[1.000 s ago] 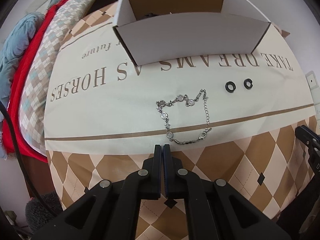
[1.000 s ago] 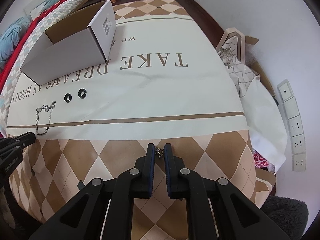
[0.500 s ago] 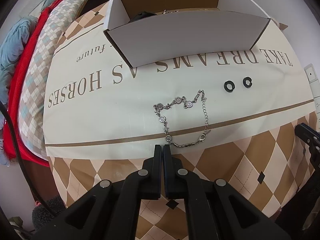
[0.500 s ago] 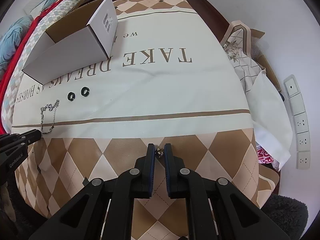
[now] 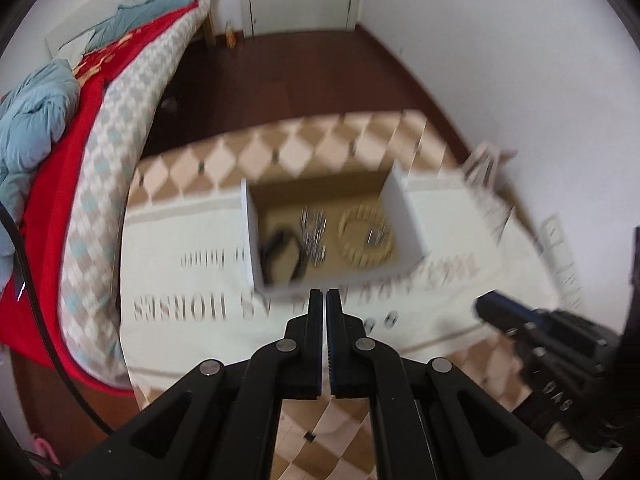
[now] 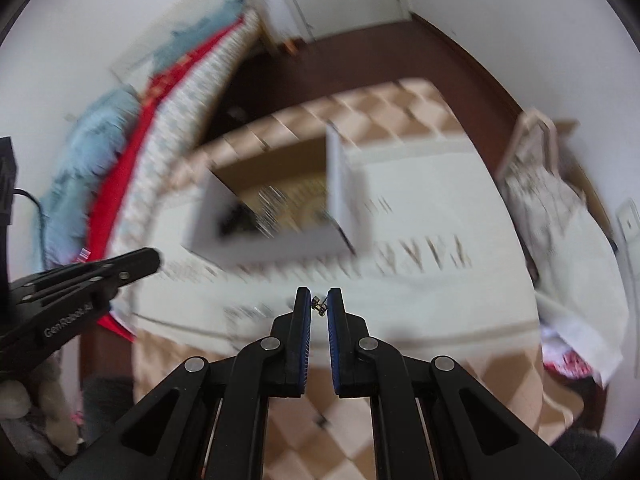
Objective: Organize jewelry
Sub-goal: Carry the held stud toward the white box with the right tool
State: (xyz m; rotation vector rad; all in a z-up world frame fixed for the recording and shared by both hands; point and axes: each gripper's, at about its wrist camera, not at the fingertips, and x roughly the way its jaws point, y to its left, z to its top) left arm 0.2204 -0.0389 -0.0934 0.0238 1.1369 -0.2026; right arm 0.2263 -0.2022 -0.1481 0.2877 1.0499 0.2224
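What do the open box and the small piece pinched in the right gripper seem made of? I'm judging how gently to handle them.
Box: likely cardboard, matte white outside, raw brown inside; thin flat walls.
Small piece in the right gripper: probably metal, silvery with a darker bit; too tiny to be sure.

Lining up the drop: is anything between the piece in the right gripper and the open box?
Nothing visible. The right gripper pinches a small metal piece over bare cloth; the white box lies ahead, top open. The left gripper sits off to the side.
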